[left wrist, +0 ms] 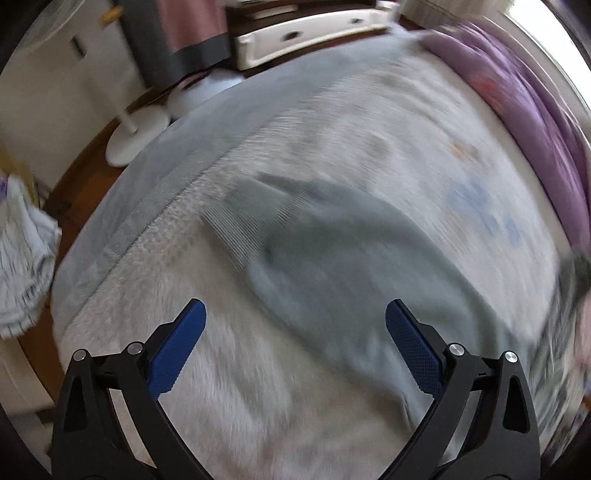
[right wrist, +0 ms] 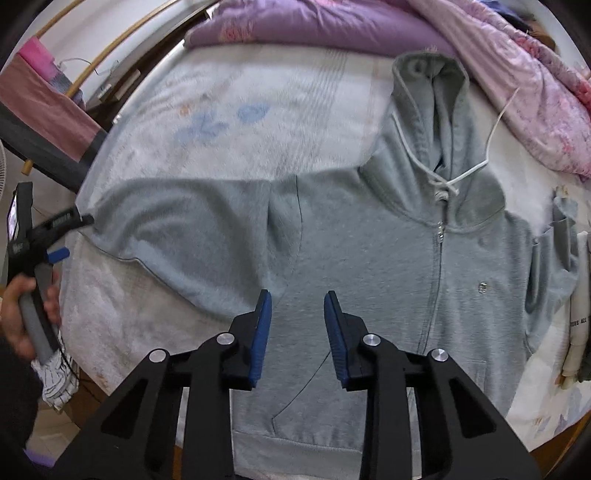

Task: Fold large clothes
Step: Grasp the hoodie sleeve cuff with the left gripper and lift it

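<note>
A grey zip hoodie (right wrist: 369,266) lies flat, front up, on the bed, hood (right wrist: 432,110) toward the far side and one sleeve (right wrist: 177,229) stretched out to the left. My right gripper (right wrist: 298,302) hovers over the hoodie's chest with its blue-padded jaws partly open and empty. My left gripper (left wrist: 295,314) is wide open and empty above the sleeve (left wrist: 332,258), whose ribbed cuff (left wrist: 251,214) points away; that view is motion-blurred. The left gripper also shows in the right wrist view (right wrist: 59,236), at the sleeve's cuff end.
The bed has a white fuzzy blanket (right wrist: 240,122). Purple and pink quilts (right wrist: 332,26) are piled along the far side. A fan base (left wrist: 133,133) stands on the floor left of the bed. A striped cloth (left wrist: 22,258) hangs at the left edge.
</note>
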Available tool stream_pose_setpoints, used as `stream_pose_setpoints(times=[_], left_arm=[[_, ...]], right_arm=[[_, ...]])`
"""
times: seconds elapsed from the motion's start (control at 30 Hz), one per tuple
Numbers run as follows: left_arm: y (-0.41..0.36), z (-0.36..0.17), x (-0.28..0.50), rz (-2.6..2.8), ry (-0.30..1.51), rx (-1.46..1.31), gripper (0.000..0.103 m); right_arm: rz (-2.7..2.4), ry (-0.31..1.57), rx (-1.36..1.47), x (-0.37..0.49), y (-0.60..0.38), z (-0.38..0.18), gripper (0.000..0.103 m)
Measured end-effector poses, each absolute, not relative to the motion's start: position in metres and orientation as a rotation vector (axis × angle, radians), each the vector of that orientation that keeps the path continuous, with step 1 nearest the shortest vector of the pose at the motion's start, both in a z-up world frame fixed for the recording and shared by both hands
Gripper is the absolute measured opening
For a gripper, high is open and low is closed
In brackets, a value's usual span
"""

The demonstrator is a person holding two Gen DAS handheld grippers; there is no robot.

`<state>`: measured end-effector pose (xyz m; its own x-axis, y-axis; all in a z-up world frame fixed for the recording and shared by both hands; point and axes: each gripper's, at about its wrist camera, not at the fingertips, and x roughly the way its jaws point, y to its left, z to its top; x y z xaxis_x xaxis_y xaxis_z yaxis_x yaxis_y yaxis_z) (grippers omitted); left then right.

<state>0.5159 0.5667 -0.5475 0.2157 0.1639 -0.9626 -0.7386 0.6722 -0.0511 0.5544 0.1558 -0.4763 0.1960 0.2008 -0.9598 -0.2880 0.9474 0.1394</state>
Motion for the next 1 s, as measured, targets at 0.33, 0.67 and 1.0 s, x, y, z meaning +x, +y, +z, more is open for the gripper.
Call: stream_pose_setpoints(times=[0.33,0.67,1.0], left_arm=[[0.617,-0.596,0.529,0.7,1.171,-0.687,0.018],[0.63,-0.498,0.48,0.742,0.996,-0.641,0.014],[0.486,-0.397,0.497,0.526,0.893,-0.39,0.014]], right_arm=[[0.375,1.42,-0.062,0.581,0.159,-0.539,0.028],[0.498,1.546,0.036,0.602,0.201,-0.61,0.021],[0.577,1.538,0.104,0.605,0.159,-0.607,0.021]])
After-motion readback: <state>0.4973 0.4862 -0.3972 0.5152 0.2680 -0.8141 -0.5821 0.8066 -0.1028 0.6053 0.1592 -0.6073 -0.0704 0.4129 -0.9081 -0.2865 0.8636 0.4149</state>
